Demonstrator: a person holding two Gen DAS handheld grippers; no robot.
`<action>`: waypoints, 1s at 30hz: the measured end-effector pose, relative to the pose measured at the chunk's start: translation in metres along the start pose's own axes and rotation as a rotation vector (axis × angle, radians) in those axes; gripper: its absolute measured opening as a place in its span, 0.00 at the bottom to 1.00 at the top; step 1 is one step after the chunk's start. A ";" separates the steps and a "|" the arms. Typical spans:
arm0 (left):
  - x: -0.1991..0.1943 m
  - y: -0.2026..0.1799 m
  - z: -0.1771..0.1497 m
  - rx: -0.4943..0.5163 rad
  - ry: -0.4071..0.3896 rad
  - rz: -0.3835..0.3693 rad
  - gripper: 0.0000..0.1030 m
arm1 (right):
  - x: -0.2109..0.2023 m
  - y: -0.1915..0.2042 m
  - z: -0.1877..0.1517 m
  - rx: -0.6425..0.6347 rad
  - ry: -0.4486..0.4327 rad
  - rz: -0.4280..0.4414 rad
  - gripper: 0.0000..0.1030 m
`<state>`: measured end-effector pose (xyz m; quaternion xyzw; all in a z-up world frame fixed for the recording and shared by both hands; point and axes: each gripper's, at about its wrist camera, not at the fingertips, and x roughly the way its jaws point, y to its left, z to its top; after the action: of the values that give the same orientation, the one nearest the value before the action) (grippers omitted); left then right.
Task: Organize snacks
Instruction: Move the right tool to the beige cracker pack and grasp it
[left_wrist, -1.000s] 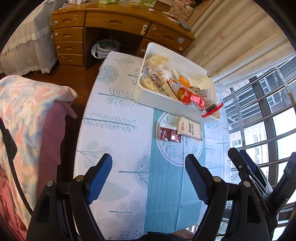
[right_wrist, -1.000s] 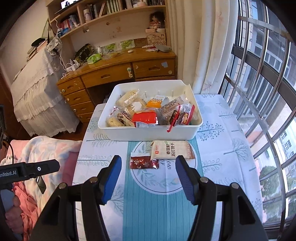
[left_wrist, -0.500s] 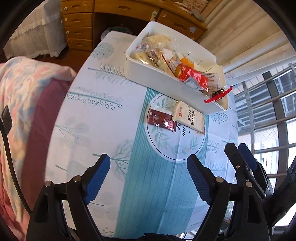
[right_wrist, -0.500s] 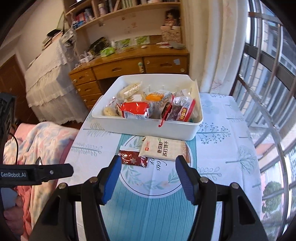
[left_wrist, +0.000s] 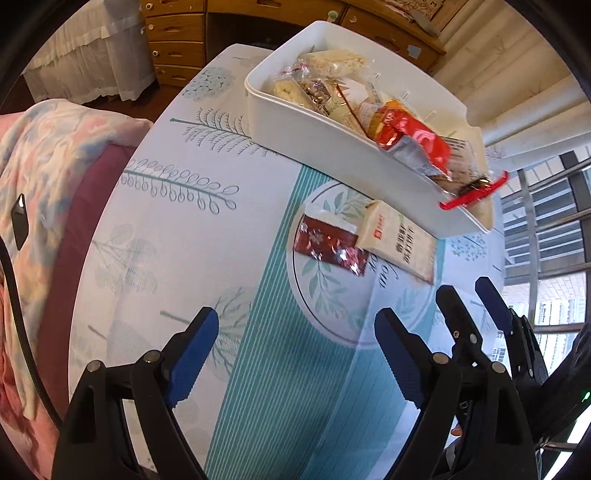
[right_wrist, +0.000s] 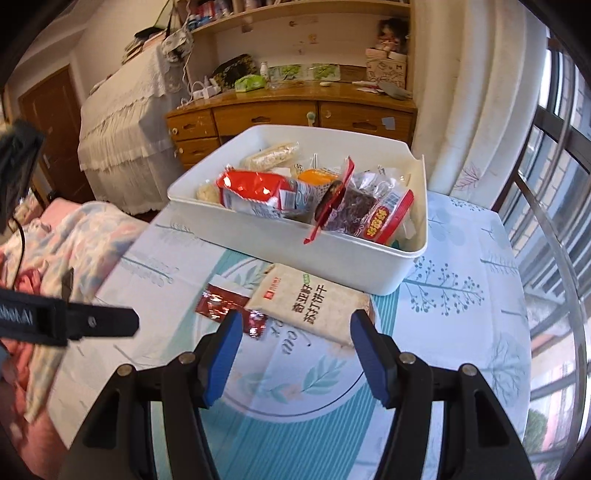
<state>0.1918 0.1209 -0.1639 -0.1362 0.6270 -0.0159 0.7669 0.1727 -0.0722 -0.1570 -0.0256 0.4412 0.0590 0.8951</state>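
Note:
A white bin (left_wrist: 325, 144) (right_wrist: 295, 254) full of several snack packs stands on the patterned tablecloth. In front of it lie two loose packs: a dark red foil packet (left_wrist: 328, 247) (right_wrist: 221, 301) and, to its right, a beige cracker packet (left_wrist: 399, 240) (right_wrist: 310, 302). My left gripper (left_wrist: 295, 317) hangs open over the cloth, short of the red packet, with nothing between its jaws. Just above the near edge of the beige packet, my right gripper (right_wrist: 295, 319) is also open and holds nothing. It shows as well at the right of the left wrist view.
A pink floral blanket (left_wrist: 48, 147) (right_wrist: 74, 236) lies over the table's left side. Behind the bin are a wooden desk with drawers (right_wrist: 295, 110), a curtain (right_wrist: 461, 110) and a draped bed. A barred window (right_wrist: 554, 221) runs along the right.
Both grippers have come down and closer to the two loose packets. The left jaws stand a little wider than before. The right jaws have kept the same gap.

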 end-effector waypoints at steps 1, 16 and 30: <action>0.006 0.000 0.003 -0.004 0.003 0.004 0.83 | 0.007 0.000 -0.001 -0.027 0.004 -0.010 0.60; 0.085 -0.030 0.035 0.064 0.083 0.095 0.87 | 0.070 -0.005 -0.012 -0.261 0.051 -0.022 0.69; 0.117 -0.059 0.051 0.116 0.133 0.143 0.88 | 0.097 -0.007 -0.010 -0.320 0.072 -0.008 0.71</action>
<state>0.2752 0.0506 -0.2534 -0.0454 0.6827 -0.0064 0.7293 0.2243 -0.0717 -0.2395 -0.1717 0.4577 0.1238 0.8636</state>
